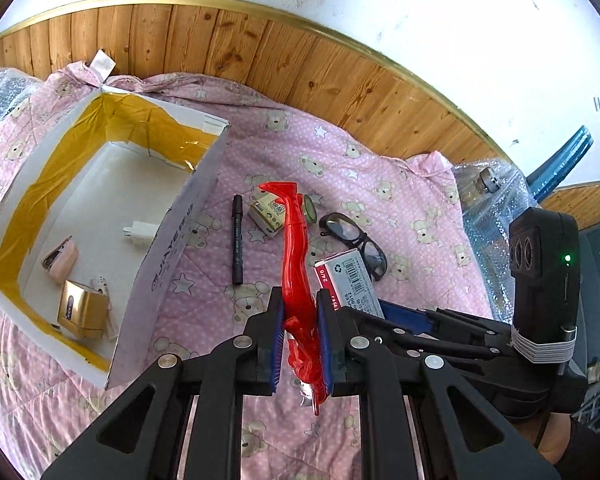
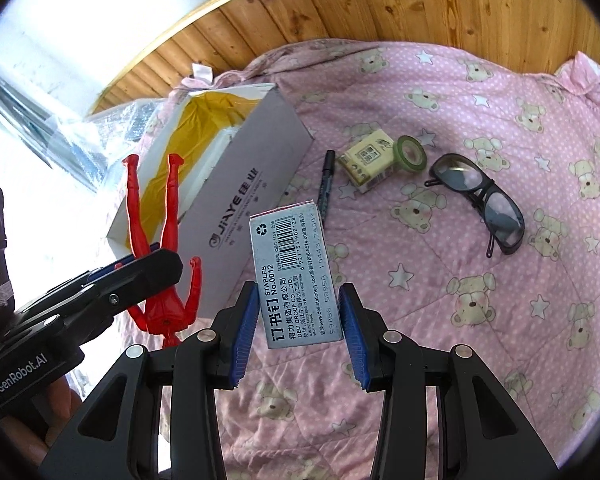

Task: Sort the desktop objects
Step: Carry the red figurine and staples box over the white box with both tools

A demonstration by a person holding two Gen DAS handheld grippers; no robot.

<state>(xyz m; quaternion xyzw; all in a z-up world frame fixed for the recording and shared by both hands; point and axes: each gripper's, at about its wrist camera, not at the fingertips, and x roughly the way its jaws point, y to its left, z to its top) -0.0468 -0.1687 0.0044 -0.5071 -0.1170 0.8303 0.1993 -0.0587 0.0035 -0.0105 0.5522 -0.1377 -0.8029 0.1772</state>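
The box sits left on the blanket; right of it lie a pen, a carton, tape behind, then glasses farthest right.

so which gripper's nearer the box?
Left. The left gripper, shut on the red figure, is beside the box; the right gripper, holding the staples, is further right.
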